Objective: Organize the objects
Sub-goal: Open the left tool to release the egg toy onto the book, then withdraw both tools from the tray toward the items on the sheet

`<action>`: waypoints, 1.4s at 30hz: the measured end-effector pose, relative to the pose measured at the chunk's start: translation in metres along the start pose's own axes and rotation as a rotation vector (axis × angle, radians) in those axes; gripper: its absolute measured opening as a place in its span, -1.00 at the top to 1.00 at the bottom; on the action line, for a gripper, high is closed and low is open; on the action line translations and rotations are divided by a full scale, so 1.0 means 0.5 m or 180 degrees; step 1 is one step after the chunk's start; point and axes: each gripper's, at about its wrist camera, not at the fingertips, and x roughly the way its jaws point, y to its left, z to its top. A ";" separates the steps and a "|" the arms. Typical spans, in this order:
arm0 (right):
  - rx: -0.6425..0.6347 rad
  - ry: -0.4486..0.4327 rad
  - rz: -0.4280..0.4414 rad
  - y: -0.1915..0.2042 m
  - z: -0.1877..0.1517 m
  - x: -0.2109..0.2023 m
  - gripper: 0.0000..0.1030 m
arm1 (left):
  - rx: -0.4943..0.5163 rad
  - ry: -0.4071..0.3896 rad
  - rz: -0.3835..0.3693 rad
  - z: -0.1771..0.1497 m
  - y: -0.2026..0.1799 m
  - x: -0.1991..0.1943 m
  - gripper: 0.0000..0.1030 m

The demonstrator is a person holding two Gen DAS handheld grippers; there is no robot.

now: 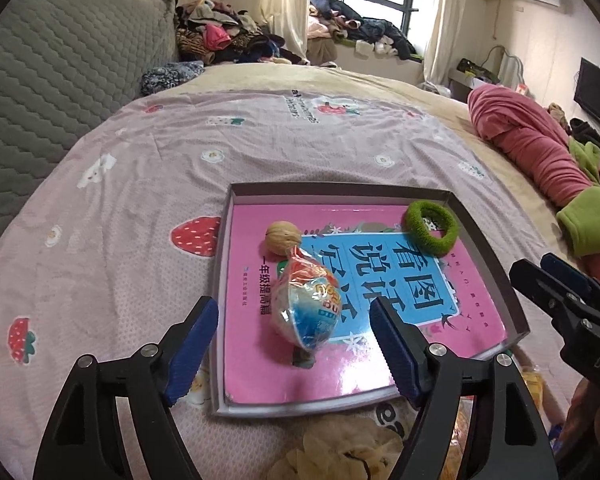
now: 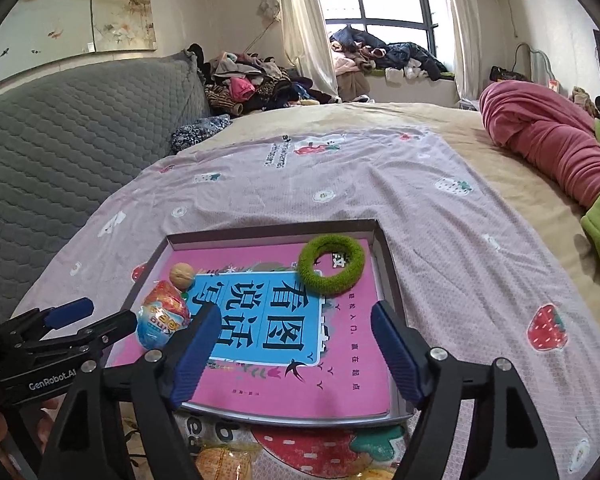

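Note:
A shallow grey box (image 1: 222, 264) (image 2: 388, 272) lies on the bed with a pink book (image 1: 380, 364) (image 2: 292, 380) inside. On the book lie a walnut (image 1: 283, 237) (image 2: 182, 275), a green hair tie (image 1: 431, 227) (image 2: 332, 265) and a wrapped snack ball (image 1: 306, 306) (image 2: 162, 320). My left gripper (image 1: 294, 350) is open and empty, with its fingers either side of the snack ball. My right gripper (image 2: 296, 354) is open and empty over the book's near half.
A pink strawberry-print sheet (image 1: 180, 168) (image 2: 460, 220) covers the bed. A grey quilted headboard (image 1: 52, 80) stands at the left. A red and green garment (image 1: 540, 152) lies at the right. Clothes (image 1: 220, 36) are piled at the back. Yellow packets (image 2: 224, 460) lie by the near edge.

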 end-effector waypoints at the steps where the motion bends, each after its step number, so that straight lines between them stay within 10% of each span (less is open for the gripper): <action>1: -0.0014 -0.0013 -0.0022 0.002 0.003 -0.008 -0.51 | -0.0010 -0.0016 -0.0002 -0.002 0.002 -0.007 -0.55; 22: -0.0378 -0.0606 -0.0174 0.083 0.012 -0.212 -0.84 | 0.0068 -0.0051 0.0054 -0.125 -0.003 -0.135 -0.57; 42: -0.0301 0.0005 -0.0531 0.012 -0.144 -0.235 -0.85 | 0.0224 0.0043 0.0112 -0.235 -0.074 -0.213 -0.56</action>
